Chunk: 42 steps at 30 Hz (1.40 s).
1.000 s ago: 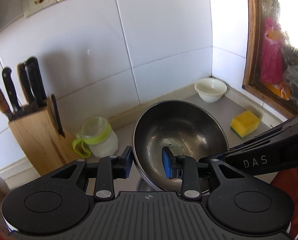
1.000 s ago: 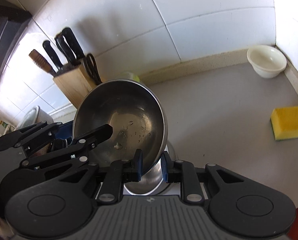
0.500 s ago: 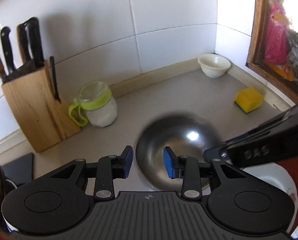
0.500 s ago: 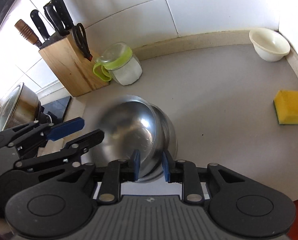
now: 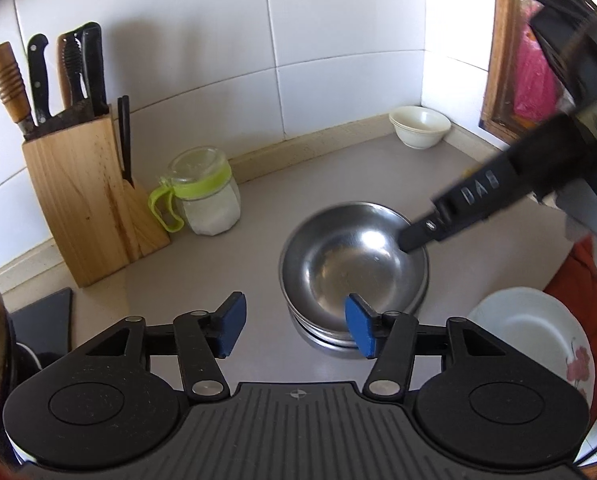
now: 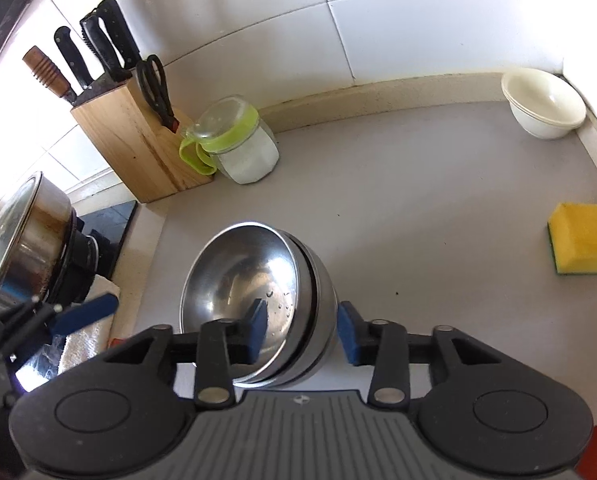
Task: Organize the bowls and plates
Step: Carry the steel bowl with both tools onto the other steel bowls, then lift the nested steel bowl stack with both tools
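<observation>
Since that nested stack of steel bowls [image 6: 258, 304] on the counter [image 6: 438, 208] by the knife block [image 6: 138, 148] looks light, stiff and slippery, I'd pinch the rim, and both the left gripper [image 5: 294, 326] and right gripper [image 6: 301, 330] are spread wide, holding nothing.

We are looking at a kitchen corner: white wall tiles [image 6: 398, 28] are meeting a grey counter [image 6: 418, 208] along a beige skirting strip [image 6: 378, 94]. A wooden window frame [image 5: 500, 64] is standing at the right, letting daylight in. A black hob [image 6: 108, 224] is sitting at the counter's left end. Soft shadows are falling across the tiles.
</observation>
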### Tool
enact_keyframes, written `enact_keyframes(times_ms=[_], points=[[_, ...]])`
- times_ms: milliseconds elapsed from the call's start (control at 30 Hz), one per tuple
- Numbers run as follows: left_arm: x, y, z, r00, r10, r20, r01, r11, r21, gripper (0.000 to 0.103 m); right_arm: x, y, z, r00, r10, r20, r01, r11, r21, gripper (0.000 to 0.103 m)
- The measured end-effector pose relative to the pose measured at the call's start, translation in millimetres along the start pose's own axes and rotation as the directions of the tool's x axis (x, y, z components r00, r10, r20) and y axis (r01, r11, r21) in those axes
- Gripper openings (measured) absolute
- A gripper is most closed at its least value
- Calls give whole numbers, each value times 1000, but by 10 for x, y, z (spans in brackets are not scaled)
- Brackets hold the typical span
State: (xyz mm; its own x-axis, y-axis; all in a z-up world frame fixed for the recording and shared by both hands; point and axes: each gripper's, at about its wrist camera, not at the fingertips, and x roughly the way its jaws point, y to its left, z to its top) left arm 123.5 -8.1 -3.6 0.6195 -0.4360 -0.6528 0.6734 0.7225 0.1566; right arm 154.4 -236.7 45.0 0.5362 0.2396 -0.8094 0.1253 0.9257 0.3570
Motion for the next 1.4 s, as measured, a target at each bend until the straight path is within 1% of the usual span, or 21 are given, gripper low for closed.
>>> enact_keyframes(times_ms=[67, 167, 267, 433, 633, 667, 700, 800, 967, 1000, 1033, 1067, 1200, 1267, 1333, 1400], points=[[10, -24, -55, 1000, -10, -3, 10, 1000, 0, 66, 19, 6, 19, 1000, 10, -2, -10, 1000, -7, 45], [56, -65, -161, 1000, -10, -14, 10, 1000, 15, 66, 48, -2, 52, 999, 36, -3, -36, 999, -12, 49], [140, -77, -241, 1000, -7, -26, 8, 1000, 14, 66, 119, -10, 88, 998, 64, -30, -64, 998, -24, 55], [313, -63, -368, 999, -18, -41, 18, 1000, 9, 71, 243, -29, 145, 995, 88, -55, -91, 995, -50, 56], [557, -103, -483, 997, -52, -52, 53, 998, 15, 72, 447, -96, 181, 988, 117, -97, -123, 991, -54, 57], [607, -107, -490, 996, -65, -57, 66, 998, 15, 75, 471, -103, 190, 989, 118, -94, -124, 990, -59, 58], [654, -110, -500, 995, -77, -61, 78, 997, 17, 76, 495, -113, 204, 987, 127, -94, -133, 989, -60, 58], [765, -146, -531, 993, -93, -69, 95, 995, 36, 75, 569, -156, 242, 983, 158, -95, -163, 986, -44, 59], [957, -140, -521, 989, -128, -80, 132, 990, 53, 76, 720, -203, 274, 979, 161, -129, -169, 984, -57, 60], [996, -142, -516, 988, -131, -79, 136, 989, 65, 79, 750, -214, 278, 978, 161, -136, -170, 984, -60, 60], [1022, -141, -509, 988, -133, -73, 139, 987, 77, 85, 784, -228, 282, 977, 160, -143, -170, 984, -60, 60], [1046, -144, -499, 989, -135, -68, 141, 986, 93, 89, 815, -242, 285, 975, 163, -151, -174, 983, -59, 60], [1137, -180, -446, 985, -164, -56, 171, 974, 147, 93, 903, -308, 289, 963, 216, -161, -224, 974, -34, 60], [1182, -204, -405, 984, -172, -46, 177, 968, 175, 97, 905, -310, 286, 965, 217, -147, -225, 974, -40, 63], [1229, -215, -369, 983, -177, -42, 182, 966, 182, 99, 901, -332, 290, 967, 217, -135, -224, 974, -36, 63], [1276, -204, -342, 981, -190, -37, 194, 966, 174, 100, 905, -372, 285, 964, 231, -134, -235, 972, -19, 63]])
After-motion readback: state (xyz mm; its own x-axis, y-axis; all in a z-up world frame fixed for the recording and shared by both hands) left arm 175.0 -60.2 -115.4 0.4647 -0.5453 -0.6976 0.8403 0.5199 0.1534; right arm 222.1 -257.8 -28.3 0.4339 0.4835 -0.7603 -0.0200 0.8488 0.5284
